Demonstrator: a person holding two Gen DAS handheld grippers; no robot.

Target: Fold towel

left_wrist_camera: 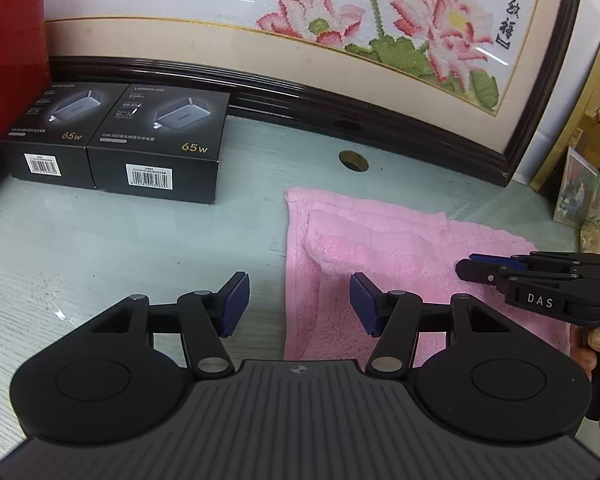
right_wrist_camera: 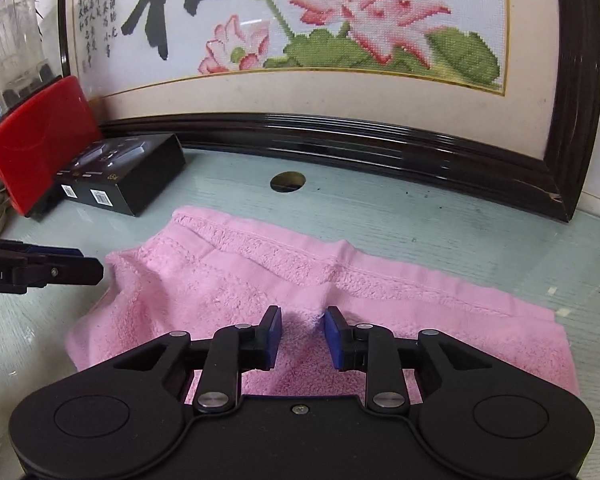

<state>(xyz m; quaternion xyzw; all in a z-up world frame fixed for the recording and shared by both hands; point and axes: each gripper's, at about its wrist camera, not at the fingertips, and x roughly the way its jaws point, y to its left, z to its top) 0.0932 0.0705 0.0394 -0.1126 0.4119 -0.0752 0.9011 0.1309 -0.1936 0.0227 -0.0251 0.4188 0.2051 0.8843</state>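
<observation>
While the fluffy pink terry towel (right_wrist_camera: 340, 280) lay already doubled on the pale table (left_wrist_camera: 120, 240), the right gripper (right_wrist_camera: 302, 338) stood barely parted around a pinched ridge, apparently releasing it, and the left gripper (left_wrist_camera: 300, 304) hovered half-open and empty over its edge.

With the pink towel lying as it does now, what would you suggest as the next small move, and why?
Probably draw the right gripper back off the towel: its jaws stand slightly apart with only a small raised pucker between them, not pinched. The towel already lies doubled but rumpled, and the left gripper is open and empty at its edge.
</observation>
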